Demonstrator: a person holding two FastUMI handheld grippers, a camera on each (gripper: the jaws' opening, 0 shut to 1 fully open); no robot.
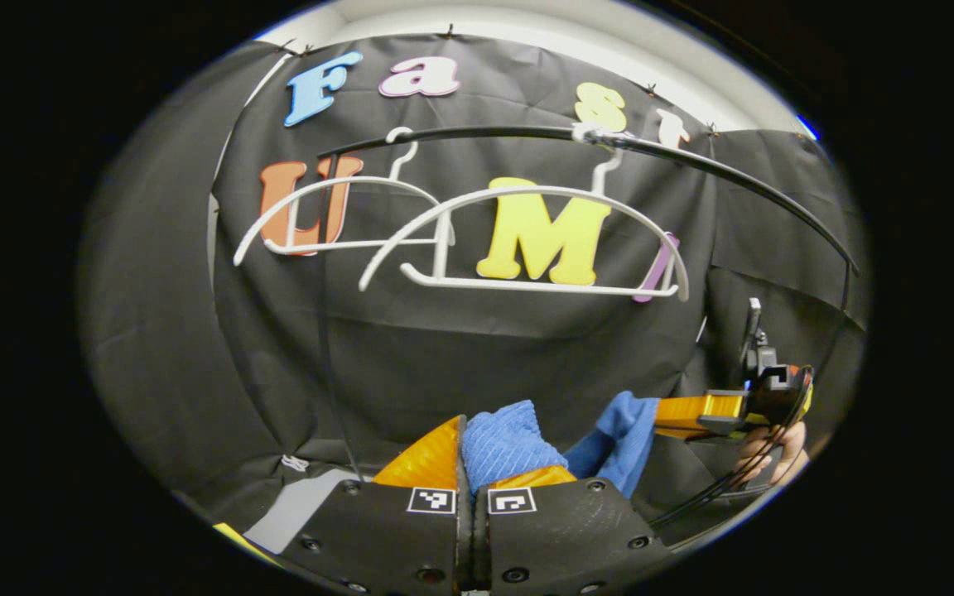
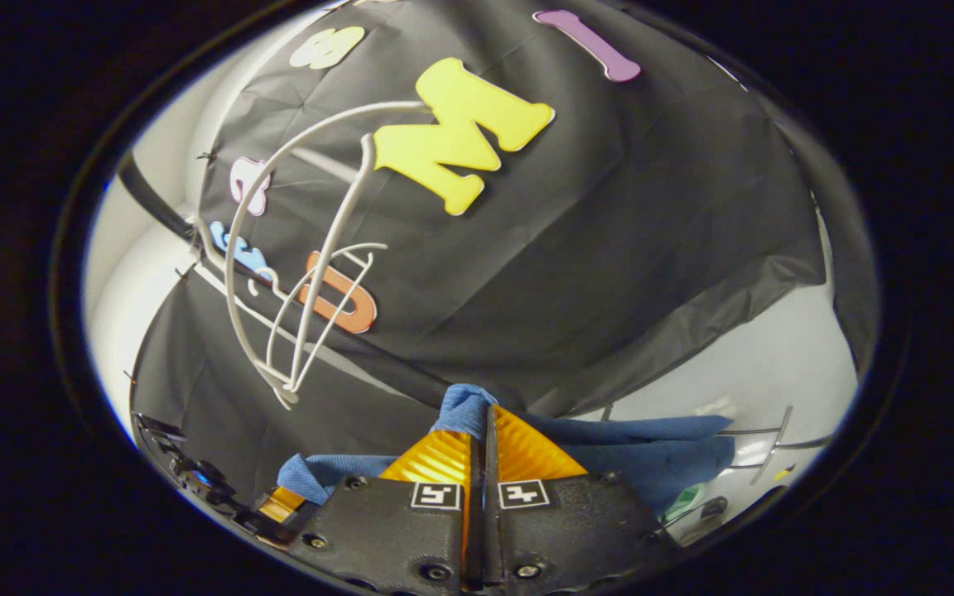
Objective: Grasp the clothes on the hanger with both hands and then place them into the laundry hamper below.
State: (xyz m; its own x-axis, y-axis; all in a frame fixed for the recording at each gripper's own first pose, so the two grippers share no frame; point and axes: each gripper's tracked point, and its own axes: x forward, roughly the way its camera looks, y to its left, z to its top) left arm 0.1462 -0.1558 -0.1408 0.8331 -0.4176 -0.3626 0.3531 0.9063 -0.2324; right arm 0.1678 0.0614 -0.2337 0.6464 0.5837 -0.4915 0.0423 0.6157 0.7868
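Both grippers pinch the blue cloth (image 1: 510, 443): the left gripper (image 1: 470, 463) and right gripper (image 2: 484, 430) each clench a fold. Two bare white hangers (image 1: 527, 240) hang from a dark rail (image 1: 692, 161) before the black cloth wall (image 1: 444, 348).

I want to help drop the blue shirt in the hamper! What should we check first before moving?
1. Left tongs pinching the blue cloth: ok, both fingers are closed on a bunch of it.
2. Right tongs pinching the cloth: ok, fabric sticks out between the closed fingers.
3. Cloth off the hangers: ok, both white hangers hang bare on the rail.
4. Cloth spread between the two tongs: ok, it stretches from one to the other in the left gripper view.
5. Hamper right below: cannot tell, no hamper can be made out here.
6. Cloth free of snags underneath: cannot tell, its lower part is hidden.
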